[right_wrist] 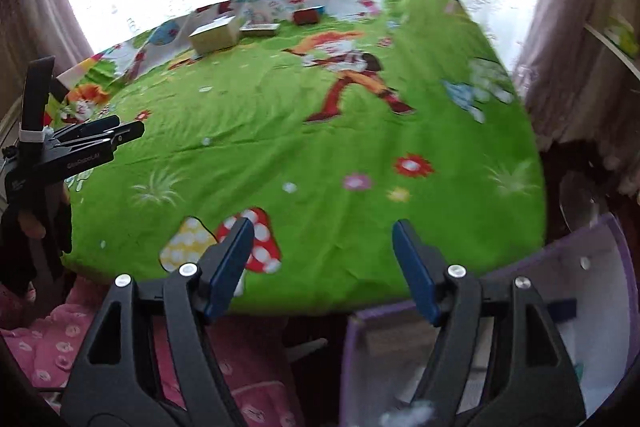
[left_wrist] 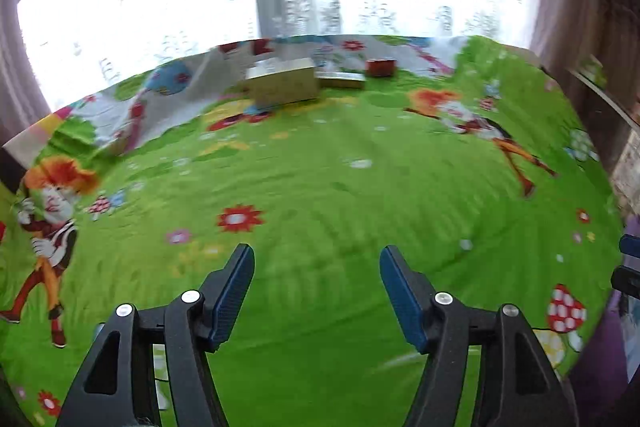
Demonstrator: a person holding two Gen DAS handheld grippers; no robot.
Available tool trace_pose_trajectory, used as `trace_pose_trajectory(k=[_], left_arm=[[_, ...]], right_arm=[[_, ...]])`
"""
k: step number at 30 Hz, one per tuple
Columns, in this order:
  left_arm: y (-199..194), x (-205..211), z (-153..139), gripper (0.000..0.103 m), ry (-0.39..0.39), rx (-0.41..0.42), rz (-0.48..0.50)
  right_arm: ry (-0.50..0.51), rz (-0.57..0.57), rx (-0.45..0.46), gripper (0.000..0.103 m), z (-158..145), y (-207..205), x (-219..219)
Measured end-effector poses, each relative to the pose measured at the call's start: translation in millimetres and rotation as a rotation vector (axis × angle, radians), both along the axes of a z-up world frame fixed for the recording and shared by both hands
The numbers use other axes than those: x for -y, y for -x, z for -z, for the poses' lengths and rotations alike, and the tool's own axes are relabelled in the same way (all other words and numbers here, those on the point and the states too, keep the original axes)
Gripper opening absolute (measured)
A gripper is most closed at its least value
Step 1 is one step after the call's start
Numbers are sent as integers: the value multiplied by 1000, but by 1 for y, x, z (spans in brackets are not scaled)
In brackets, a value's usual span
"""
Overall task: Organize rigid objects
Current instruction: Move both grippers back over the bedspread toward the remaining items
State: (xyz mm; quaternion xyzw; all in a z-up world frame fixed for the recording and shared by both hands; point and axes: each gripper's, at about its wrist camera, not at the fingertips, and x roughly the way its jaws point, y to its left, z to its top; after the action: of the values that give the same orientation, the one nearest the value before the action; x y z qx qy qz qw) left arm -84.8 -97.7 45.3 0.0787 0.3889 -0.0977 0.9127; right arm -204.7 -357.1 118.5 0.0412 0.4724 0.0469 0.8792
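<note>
Both the left gripper (left_wrist: 316, 291) and right gripper (right_wrist: 322, 267) hang released and empty; the 3 boxes, a gold box (left_wrist: 282, 83) among them, sit far across the table (left_wrist: 360, 187), awaiting collection.

On a bright green cartoon-print cloth (left_wrist: 320, 187), three objects sit at twelve o'clock: one tall gold box (left_wrist: 282, 83), one flat gold box (left_wrist: 342, 79) and one red box (left_wrist: 380, 67); a purple bin (right_wrist: 600, 267) at four o'clock.
</note>
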Motion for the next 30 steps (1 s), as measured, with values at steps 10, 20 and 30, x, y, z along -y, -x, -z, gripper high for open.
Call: trace_pose_trajectory(k=[10,20,30], left_arm=[[-32,-87,32,68,-28,-59,-172],[-36,-90,36,84,33,-117,-148],[-50,-86,32,86,85,-181,-154]], right_arm=[[25,-303,-8,76,44,-161,-89],[111,-378,-54,76,84,-362,-86],[68,-551,-30,70,99,-427,-99]])
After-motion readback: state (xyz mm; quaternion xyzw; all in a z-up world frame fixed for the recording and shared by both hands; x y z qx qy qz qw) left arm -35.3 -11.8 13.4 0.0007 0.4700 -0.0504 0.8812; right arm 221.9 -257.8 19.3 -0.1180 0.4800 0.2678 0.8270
